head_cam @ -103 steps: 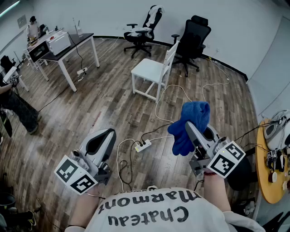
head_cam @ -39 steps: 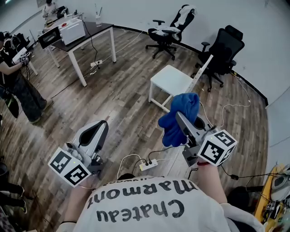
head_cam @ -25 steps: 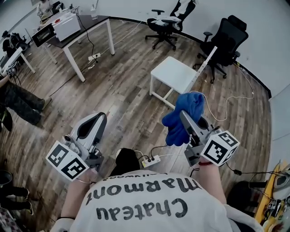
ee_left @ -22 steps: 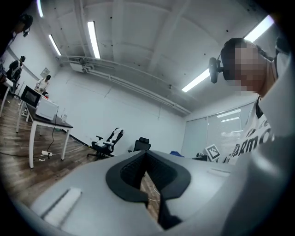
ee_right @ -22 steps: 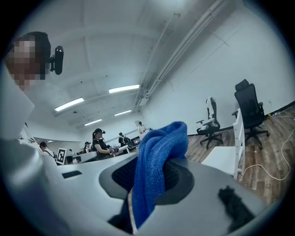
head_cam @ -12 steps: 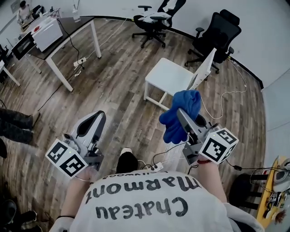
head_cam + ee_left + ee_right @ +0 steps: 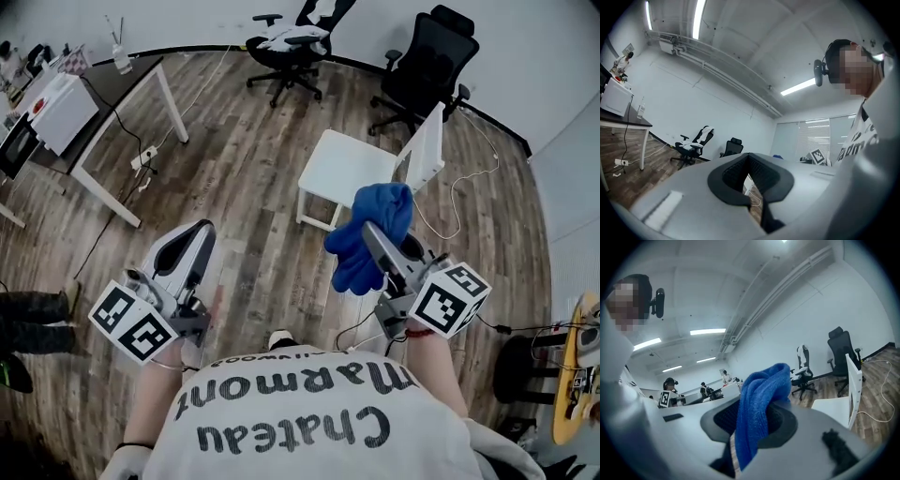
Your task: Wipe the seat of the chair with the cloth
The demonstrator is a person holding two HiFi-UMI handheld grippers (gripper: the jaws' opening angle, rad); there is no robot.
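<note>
Well left of the white chair (image 7: 349,167) and nearer the person, the left gripper (image 7: 199,234) is held above the wooden floor (image 7: 244,141). Its jaws appear pressed together with nothing between them. The chair stands with its seat (image 7: 342,159) toward the left and its backrest (image 7: 427,145) on the right. On the chair's near side, held in the air and not on the seat, is the blue cloth (image 7: 380,202). It is bunched lengthwise along the jaws, its top pointing at the chair and its tail hanging toward the person. The right gripper (image 7: 368,231) is clamped on it.
</note>
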